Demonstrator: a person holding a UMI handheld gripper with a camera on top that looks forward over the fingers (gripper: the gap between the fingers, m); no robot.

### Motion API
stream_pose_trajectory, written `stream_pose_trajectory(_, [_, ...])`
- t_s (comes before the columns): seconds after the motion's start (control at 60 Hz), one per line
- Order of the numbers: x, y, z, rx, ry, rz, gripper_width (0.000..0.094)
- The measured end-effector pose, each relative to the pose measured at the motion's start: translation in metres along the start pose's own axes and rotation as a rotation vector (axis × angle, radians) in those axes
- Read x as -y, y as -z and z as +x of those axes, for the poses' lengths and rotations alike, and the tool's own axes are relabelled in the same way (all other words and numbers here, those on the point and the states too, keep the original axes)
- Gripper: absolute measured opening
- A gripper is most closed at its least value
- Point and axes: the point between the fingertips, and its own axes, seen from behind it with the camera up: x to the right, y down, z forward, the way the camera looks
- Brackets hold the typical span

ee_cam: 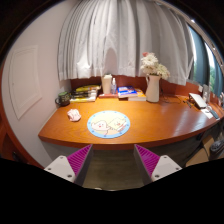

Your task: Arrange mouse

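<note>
A round light-blue mouse pad (108,124) with a picture on it lies at the middle of the curved wooden desk (150,125). A small white object (74,115), possibly the mouse, sits on the desk left of the pad. My gripper (112,158) is open and empty. Its two purple pads (79,157) stand wide apart, below the desk's front edge and well short of the pad. Floor shows between the fingers.
At the back of the desk stand a vase of flowers (152,80), a white jug (107,84), books (85,94) and a dark bowl (63,98). A white device (199,100) lies at the far right. Curtains (115,40) hang behind.
</note>
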Motion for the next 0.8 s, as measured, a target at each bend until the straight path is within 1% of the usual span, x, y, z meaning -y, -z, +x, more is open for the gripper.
stream_pose_trajectory(0.117, [-0.022,-0.039,-0.051,0.042,0.025,-0.053,0.0823])
stream_pose_trajectory(0.217, [-0.026,-0.074,-0.096,0.078,0.025,-0.082,0.0825])
stream_pose_trajectory(0.483, [0.003,-0.179,-0.192,0.126,0.052,-0.145,0.0827])
stream_pose_trajectory(0.65, [0.027,-0.243,-0.221,0.098,0.08,-0.182,0.0836])
stream_pose_trajectory(0.8, [0.047,-0.292,-0.226,0.061,0.069,-0.205,0.0836])
